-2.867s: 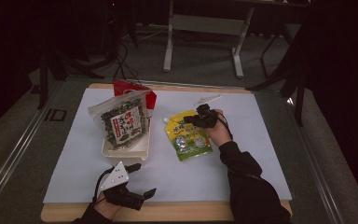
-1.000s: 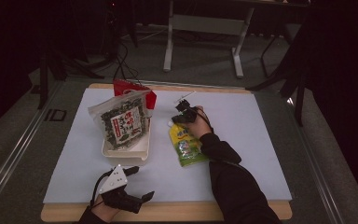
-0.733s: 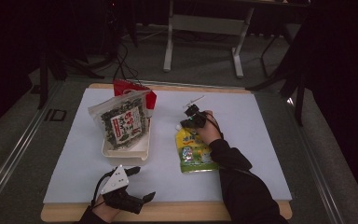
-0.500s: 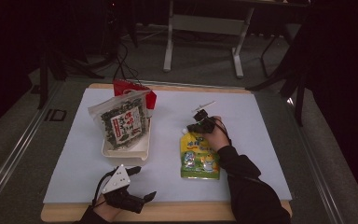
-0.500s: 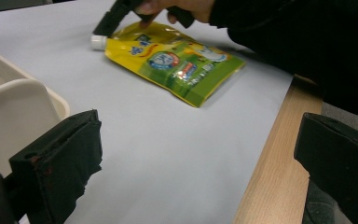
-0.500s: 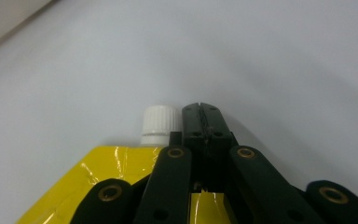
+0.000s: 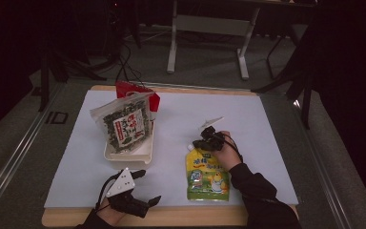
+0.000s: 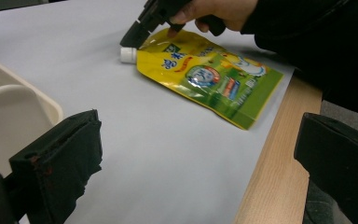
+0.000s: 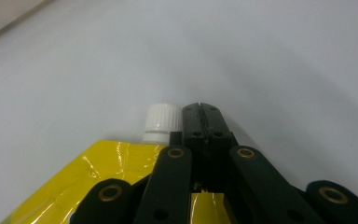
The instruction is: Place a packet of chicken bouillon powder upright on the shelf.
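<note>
A yellow-green spouted pouch [image 7: 207,174] lies flat on the white sheet, its white cap [image 7: 190,147] pointing away from the person. My right gripper [image 7: 205,143] is shut, with its closed jaws lying on the pouch's top corner right beside the cap [image 9: 163,122]. Nothing shows between the jaws of the right gripper [image 9: 201,109] in its own view. The left gripper view shows the pouch [image 8: 205,77] with the right gripper [image 8: 133,37] pressed down at the cap. My left gripper [image 7: 147,187] rests at the table's front edge, open and holding nothing.
A white tray [image 7: 126,155] left of centre holds a seaweed packet [image 7: 124,124] leaning upright, and a red packet [image 7: 138,90] stands behind it. The tray's rim [image 8: 23,100] lies close to my left gripper. The wooden table edge [image 8: 270,177] runs along the front.
My right gripper has slid to the right and toward the person, and the pouch has come along under it, turning from tilted to straight. The left gripper has stayed put.
</note>
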`<state>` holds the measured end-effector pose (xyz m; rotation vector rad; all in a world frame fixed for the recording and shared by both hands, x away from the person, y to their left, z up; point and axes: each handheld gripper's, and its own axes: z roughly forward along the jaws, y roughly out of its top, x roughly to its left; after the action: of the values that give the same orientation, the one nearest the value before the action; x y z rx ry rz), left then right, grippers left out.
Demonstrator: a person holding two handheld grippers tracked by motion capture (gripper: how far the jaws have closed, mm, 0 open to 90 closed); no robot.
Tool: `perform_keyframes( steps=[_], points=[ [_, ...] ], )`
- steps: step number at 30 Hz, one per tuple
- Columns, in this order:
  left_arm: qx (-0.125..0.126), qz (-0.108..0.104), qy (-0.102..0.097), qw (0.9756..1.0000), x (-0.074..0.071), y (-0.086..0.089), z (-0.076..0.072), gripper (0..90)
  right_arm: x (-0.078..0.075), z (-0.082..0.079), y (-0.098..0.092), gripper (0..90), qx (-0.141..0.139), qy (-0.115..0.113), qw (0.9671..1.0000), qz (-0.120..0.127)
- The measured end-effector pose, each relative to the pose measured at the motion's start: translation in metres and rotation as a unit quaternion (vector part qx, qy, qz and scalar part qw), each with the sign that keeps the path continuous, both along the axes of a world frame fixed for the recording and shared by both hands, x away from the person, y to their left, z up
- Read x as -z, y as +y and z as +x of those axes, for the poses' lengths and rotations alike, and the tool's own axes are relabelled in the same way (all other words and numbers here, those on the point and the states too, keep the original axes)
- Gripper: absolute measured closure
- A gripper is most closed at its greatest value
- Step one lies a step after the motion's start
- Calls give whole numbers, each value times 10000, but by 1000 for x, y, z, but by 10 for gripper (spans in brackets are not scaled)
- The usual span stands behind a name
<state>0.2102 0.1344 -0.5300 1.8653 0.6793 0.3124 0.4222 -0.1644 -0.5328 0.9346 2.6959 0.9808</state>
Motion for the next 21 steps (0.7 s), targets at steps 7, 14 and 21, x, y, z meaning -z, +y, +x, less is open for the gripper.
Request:
perform_keyframes(
  steps=[7,14,21],
  points=[
    [-15,-19,-31,10000,-1,1,-1,20,-14,-4,-9,730,41,-192,9998,45],
    [8,-11,-10,10000,0,0,-1,20,-37,-20,-38,487,-57,-289,9995,92],
    [23,0,-22,10000,-1,-1,-1,20,-30,-29,-66,329,36,-265,9996,-102]
  ],
)
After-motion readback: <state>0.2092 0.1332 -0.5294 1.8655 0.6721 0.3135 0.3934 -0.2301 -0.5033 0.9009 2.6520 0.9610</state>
